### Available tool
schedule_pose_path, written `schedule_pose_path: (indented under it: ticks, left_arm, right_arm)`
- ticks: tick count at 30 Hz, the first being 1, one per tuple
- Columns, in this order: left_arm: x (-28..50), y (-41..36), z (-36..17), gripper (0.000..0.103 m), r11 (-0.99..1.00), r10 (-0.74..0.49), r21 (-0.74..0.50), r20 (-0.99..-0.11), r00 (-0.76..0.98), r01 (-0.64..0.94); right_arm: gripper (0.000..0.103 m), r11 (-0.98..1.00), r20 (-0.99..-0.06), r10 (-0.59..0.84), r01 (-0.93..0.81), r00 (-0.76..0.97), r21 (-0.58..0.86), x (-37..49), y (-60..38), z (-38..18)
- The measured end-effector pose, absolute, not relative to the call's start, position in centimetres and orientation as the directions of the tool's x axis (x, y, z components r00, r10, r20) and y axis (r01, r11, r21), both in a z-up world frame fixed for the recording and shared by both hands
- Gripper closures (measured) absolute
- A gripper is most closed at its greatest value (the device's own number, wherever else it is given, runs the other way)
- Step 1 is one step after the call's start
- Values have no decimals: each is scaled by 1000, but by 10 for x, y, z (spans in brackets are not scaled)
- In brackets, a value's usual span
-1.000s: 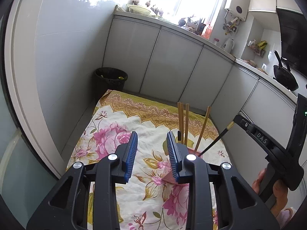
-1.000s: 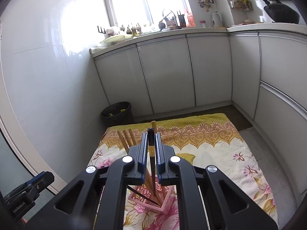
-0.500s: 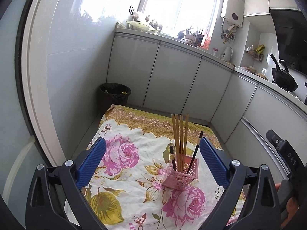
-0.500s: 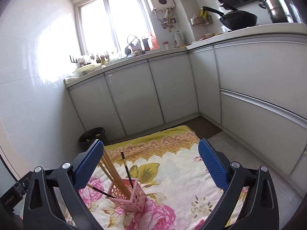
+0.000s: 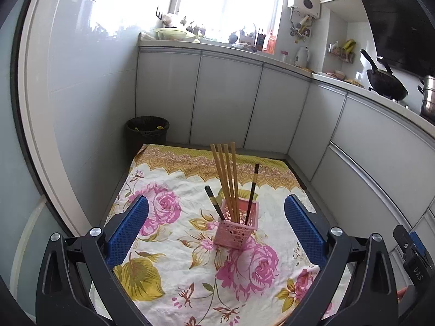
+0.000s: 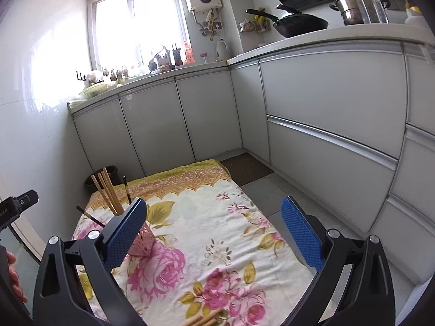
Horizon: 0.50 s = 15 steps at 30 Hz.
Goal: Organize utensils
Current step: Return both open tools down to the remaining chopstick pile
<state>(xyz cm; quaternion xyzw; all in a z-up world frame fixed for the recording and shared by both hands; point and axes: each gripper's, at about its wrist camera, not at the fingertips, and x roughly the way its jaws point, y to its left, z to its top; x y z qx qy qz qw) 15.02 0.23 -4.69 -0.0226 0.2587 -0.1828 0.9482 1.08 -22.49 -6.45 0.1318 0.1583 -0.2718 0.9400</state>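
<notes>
A pink lattice holder (image 5: 236, 229) stands on the floral cloth (image 5: 168, 233). It holds several wooden chopsticks (image 5: 225, 174) and two black chopsticks (image 5: 251, 190), all leaning. My left gripper (image 5: 216, 206) is open wide, drawn back from the holder, with nothing between its fingers. In the right wrist view the holder (image 6: 145, 241) is half hidden behind that gripper's left finger, with the wooden chopsticks (image 6: 106, 190) rising above it. My right gripper (image 6: 213, 207) is open over bare cloth and holds nothing. Loose wooden chopsticks (image 6: 201, 319) lie at the cloth's near edge.
White cabinets (image 6: 326, 103) line the back and right. A black bin (image 5: 146, 133) stands in the far left corner beyond the cloth. A wok (image 6: 299, 24) and pots sit on the counter. The left gripper's body (image 6: 16, 206) and a hand (image 6: 11, 274) show at the right wrist view's left edge.
Both grippers went from nearly shut to wide open and drew back. The right one let a black chopstick go into the holder and swung right.
</notes>
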Motion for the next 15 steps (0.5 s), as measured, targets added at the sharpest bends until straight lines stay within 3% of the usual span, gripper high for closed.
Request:
schedule_pose_path:
  ticks: [7,15]
  left_arm:
    - [139,-47,-73,7,867,-425,-54,-601,677,496]
    - [129,-96,-111,7,764,-444,4,-722,530,645]
  right_arm:
    - [7,794,-403,-515,598,757,108,-42,-230,-86]
    - [7,730,-506,-488,651,711,211,-83,-265,-119]
